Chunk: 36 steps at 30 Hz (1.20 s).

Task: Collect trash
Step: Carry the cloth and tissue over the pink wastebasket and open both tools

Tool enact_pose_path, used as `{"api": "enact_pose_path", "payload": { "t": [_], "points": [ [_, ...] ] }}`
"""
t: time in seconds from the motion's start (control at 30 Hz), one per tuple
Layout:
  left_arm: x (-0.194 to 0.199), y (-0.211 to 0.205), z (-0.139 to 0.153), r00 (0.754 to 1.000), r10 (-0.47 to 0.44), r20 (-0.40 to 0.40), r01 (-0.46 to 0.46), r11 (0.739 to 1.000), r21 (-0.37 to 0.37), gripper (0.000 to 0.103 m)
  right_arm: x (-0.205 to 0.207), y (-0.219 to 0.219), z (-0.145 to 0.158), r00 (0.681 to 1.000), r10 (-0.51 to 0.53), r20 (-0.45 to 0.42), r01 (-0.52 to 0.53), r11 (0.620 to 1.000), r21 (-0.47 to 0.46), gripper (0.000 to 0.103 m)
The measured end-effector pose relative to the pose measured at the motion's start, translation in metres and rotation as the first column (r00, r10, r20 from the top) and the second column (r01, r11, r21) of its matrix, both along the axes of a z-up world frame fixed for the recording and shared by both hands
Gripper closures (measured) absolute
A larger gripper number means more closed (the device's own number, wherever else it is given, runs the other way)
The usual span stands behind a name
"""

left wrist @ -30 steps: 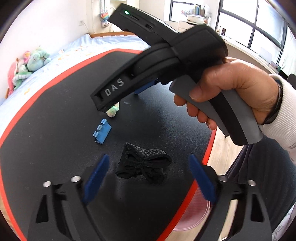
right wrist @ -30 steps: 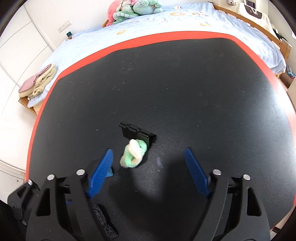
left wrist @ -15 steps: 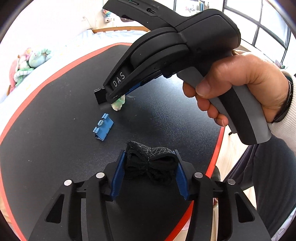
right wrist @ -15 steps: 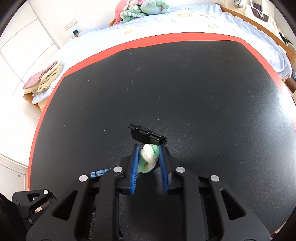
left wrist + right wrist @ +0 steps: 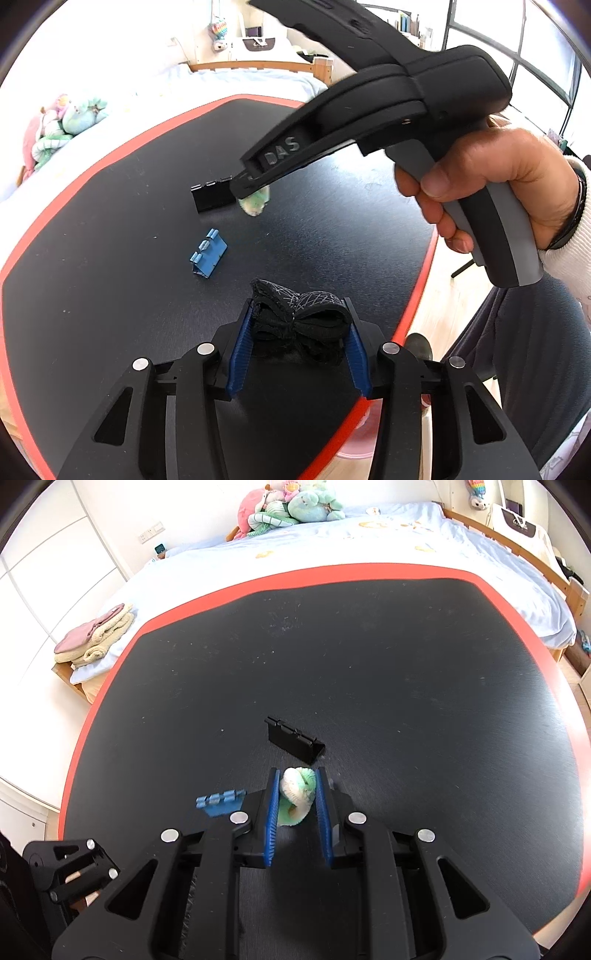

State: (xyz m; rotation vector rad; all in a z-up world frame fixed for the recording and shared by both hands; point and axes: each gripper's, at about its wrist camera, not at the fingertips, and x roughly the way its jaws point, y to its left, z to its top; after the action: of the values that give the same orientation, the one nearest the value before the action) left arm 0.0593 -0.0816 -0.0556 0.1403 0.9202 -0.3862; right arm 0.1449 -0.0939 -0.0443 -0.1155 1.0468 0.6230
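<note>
My left gripper [image 5: 297, 325] is shut on a crumpled black mesh wad [image 5: 299, 317] near the table's red right edge. My right gripper [image 5: 296, 794] is shut on a green and white crumpled wad [image 5: 297, 794]; the wad also shows in the left wrist view [image 5: 255, 201], under the right gripper's body [image 5: 369, 122]. Both wads seem held just above the black table [image 5: 406, 683].
A black binder clip [image 5: 295, 740] lies just beyond the right gripper. A blue binder clip [image 5: 207, 254] lies between the two grippers. A pink bin [image 5: 354, 439] shows below the table's right edge. A bed with plush toys [image 5: 291, 506] lies beyond the table.
Both grippers closed from wide open onto their wads, the left on the black mesh, the right on the green and white one. Both have since lifted slightly and drawn back.
</note>
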Motion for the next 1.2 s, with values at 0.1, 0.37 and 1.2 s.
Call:
{"api": "enact_pose_path", "payload": {
  "t": [0.1,0.37,1.2],
  "points": [
    [-0.009,-0.001,0.006,1.0,0.006,0.012,-0.006,1.0,-0.006,0.059,-0.013,-0.009,0.01,1.0,0.002,0.024,-0.002,1.0,0.0,0.084],
    [-0.028,-0.002,0.022,0.999,0.016,0.04,-0.015,0.999,-0.031,0.059,-0.058,-0.034,0.03,0.997,0.022,0.073,-0.022,1.0,-0.005,0.085],
    [-0.105,-0.028,0.024,0.999,0.012,0.049,-0.008,0.998,-0.067,0.059,-0.216,-0.107,0.031,0.983,0.154,0.098,-0.152,0.988,-0.034,0.084]
  ]
}}
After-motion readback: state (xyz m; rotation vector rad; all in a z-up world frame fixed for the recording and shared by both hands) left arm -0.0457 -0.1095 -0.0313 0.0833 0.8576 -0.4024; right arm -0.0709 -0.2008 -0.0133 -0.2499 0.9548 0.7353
